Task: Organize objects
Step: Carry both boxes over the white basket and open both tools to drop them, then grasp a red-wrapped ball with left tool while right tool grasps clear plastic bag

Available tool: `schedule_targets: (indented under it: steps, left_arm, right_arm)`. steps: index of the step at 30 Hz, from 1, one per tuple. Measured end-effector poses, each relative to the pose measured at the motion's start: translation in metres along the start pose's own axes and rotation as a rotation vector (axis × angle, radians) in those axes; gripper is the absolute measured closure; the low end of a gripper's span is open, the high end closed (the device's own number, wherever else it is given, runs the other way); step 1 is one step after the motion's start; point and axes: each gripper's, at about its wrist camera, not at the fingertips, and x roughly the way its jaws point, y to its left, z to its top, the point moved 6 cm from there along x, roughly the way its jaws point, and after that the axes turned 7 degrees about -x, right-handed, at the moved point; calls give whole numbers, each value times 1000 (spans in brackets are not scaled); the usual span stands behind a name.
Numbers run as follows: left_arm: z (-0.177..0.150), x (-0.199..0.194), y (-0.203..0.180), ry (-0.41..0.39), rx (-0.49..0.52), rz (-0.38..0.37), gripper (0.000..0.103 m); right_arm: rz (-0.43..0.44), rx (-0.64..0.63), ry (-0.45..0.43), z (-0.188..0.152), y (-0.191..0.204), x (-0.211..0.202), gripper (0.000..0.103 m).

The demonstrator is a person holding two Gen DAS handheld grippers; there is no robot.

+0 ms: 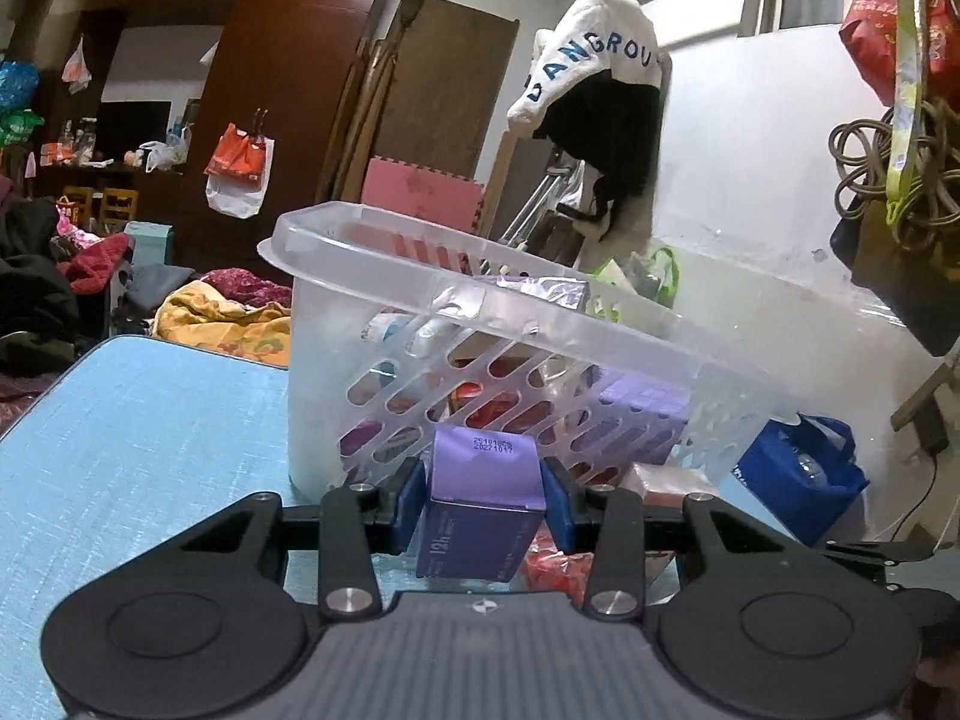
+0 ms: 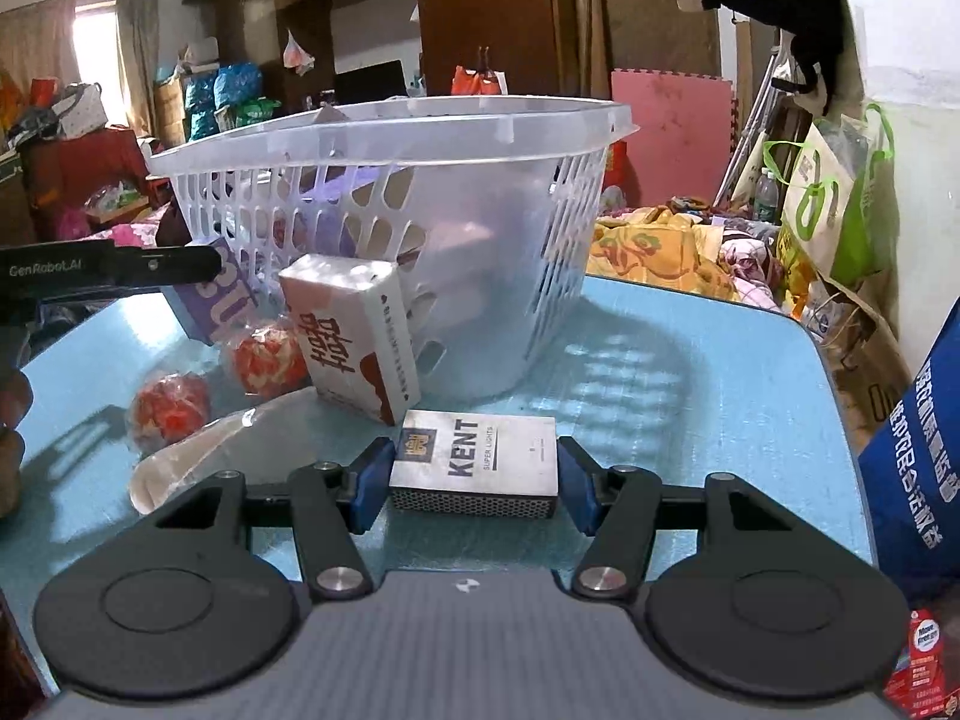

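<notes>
Basket (image 2: 384, 138): translucent plastic, slotted walls, smooth. Purple box (image 1: 486, 504): glossy cardboard. Kent pack (image 2: 474, 456): matt silver-grey card. Surface (image 2: 690, 396): pale blue, faintly textured, slight sheen. Tool pads (image 2: 375, 480): blue, matt.

A white cloth (image 1: 591, 54) with blue letters hangs high on the wall, over something black. A pink foam mat (image 2: 672, 132) leans against the wall beside a tall brown wardrobe (image 1: 282, 60). A red and white bag (image 1: 239, 171) hangs on the wardrobe door. A yellow blanket (image 2: 654, 252) with orange flowers lies crumpled behind the blue table (image 2: 690, 372). A white and green bag (image 2: 834, 198) stands by the wall, with a water bottle (image 2: 765, 195) next to it. A big blue bag (image 2: 918, 450) with white writing stands at the table's edge. A brown tangle of cord (image 1: 888, 174) hangs near a red bag (image 1: 882, 42). A window (image 2: 99, 54) with a curtain glows far away.
</notes>
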Motion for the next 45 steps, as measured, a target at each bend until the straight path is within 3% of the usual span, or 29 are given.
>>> schedule_targets:
  steps: [4,8,10,12,16,20,23,27,28,29,30,32,36,39,42,45]
  left_arm:
    - [0,-9,-1,-29,-12,-48,57]
    - [5,-36,0,-62,-34,-120,57]
    - [12,-56,-4,-87,-43,-153,57]
    - [25,-73,-9,-117,-38,-165,57]
    - [62,-86,-27,-151,-15,-195,57]
    - [99,-73,-45,-159,32,-145,57]
    - [124,-42,-48,-118,31,-77,57]
    - [133,2,-43,-59,29,-11,56]
    - [132,15,-42,-45,49,18,46]
    - [130,26,-40,-27,62,51,28]
    - [128,35,-37,-12,68,86,23]
    - [124,38,-32,-8,71,112,23]
    - [115,2,-32,-64,89,51,23]
    - [91,-34,-36,-71,139,16,15]
    - [50,-51,-32,-21,187,9,13]
    - [6,-48,-22,59,196,-10,13]
  right_arm:
    - [-13,4,-31,2,-2,-5,42]
    - [-23,32,-123,5,-4,-30,42]
    - [14,45,-181,11,0,-51,42]
    - [35,28,-243,26,8,-75,42]
    - [-4,-48,-322,71,25,-102,42]
    - [-35,-103,-355,119,33,-99,42]
    - [-65,-121,-333,148,30,-76,42]
    - [-70,-105,-279,165,19,-37,40]
    - [-57,-104,-267,165,18,-30,28]
    - [-56,-103,-247,164,17,-21,20]
    - [-75,-101,-240,160,16,-18,10]
    - [-101,-113,-229,153,18,-17,9]
    - [-51,-108,-234,133,24,-41,0]
    - [20,-114,-251,111,30,-64,0]
    - [75,-101,-227,78,36,-68,0]
    - [162,-129,-149,41,52,-52,0]
